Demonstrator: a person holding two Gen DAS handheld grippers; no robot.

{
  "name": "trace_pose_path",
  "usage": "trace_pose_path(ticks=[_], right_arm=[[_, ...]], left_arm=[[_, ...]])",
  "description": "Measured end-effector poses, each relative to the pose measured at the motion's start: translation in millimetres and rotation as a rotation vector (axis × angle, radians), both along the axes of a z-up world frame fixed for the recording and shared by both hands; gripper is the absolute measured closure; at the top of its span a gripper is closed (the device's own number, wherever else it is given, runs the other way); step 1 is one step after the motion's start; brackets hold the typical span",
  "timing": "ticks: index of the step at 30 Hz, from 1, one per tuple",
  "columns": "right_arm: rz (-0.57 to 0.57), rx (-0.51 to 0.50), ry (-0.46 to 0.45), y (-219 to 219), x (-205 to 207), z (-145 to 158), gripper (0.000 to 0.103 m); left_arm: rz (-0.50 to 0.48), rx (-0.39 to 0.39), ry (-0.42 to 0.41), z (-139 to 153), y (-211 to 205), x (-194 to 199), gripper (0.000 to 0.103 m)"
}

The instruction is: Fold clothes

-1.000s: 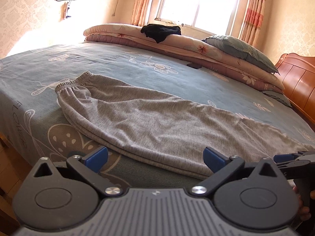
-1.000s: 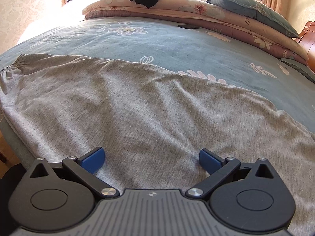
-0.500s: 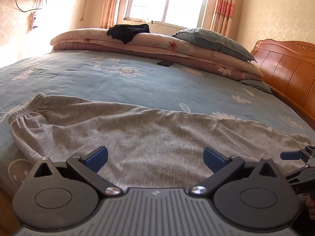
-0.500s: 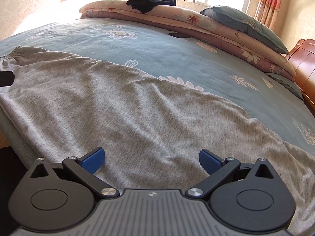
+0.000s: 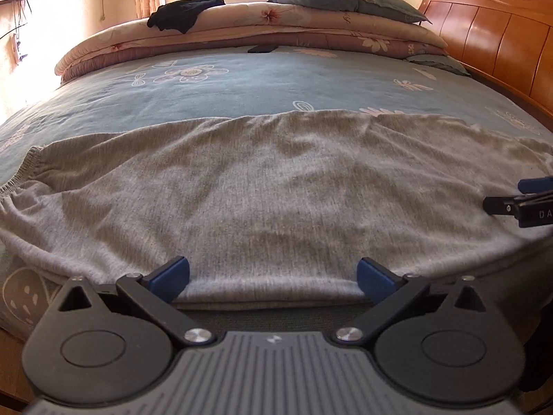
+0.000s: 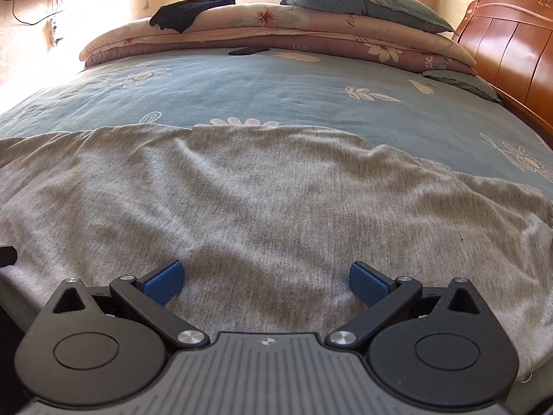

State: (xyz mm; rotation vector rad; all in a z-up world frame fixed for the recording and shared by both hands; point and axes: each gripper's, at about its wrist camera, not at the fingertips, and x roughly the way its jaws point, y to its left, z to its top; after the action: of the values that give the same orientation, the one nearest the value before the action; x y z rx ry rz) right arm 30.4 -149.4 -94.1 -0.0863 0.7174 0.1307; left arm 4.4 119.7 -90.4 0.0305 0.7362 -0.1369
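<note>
left tool (image 5: 273, 278): spread wide, gripping nothing, blue tips parked right at the near hem of the grey pants (image 5: 262, 190).
pants: lying flat across the near side of the bed (image 5: 242, 83), lengthwise left to right. The elastic waistband (image 5: 20, 176) is way off to the left of the left tool, and the legs run off to the right.
near hem: sits straight ahead between the left tool's tips, right on the bed edge. Looks like the two layers are stacked there, so I'd bite both at once or the fold will come out lopsided.
right tool (image 6: 266, 282): also released, nothing in it, hanging over the cloth a bit further in than the left one. Its tip pokes into the far right of the left camera.
how I'd do it: slide each tool low under the hem, clamp both together, then lift evenly so the fabric doesn't twist.
watch out: there are ripples ahead of the right tool (image 6: 214, 159), so pull a little tension sideways before folding.
far stuff: the rolled quilt (image 6: 276, 31) and black garment (image 6: 193, 8) are well ahead, no issue.
</note>
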Motion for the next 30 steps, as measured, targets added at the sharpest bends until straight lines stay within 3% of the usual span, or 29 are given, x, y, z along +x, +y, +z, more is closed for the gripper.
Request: trace_pose_path(ticks=[3, 7, 10, 14, 19, 26, 30], right_arm=[[0.002, -0.007, -0.018, 2, -3, -2, 0.0], [0.0, 0.001, -0.02, 1, -4, -3, 0.0], [0.001, -0.002, -0.023, 1, -7, -4, 0.0], [0.019, -0.009, -0.039, 0, -11, -5, 0.0], [0.03, 0.0, -0.081, -1, -14, -9, 0.0], [0.036, 0.006, -0.116, -2, -17, -12, 0.0], [0.039, 0.008, -0.128, -2, -18, -13, 0.0]], left_arm=[[-0.002, -0.046, -0.001, 20, 4, 8, 0.001], [-0.098, -0.097, -0.048, 36, -17, 34, 0.001], [-0.183, -0.059, -0.042, 25, -43, 49, 0.001], [-0.179, -0.038, 0.069, 1, -51, 51, 0.001], [-0.187, -0.016, 0.05, 0, -41, 20, 0.001], [-0.199, -0.155, 0.028, 28, -41, 52, 0.001], [-0.251, -0.17, 0.013, 25, -63, 73, 0.001]])
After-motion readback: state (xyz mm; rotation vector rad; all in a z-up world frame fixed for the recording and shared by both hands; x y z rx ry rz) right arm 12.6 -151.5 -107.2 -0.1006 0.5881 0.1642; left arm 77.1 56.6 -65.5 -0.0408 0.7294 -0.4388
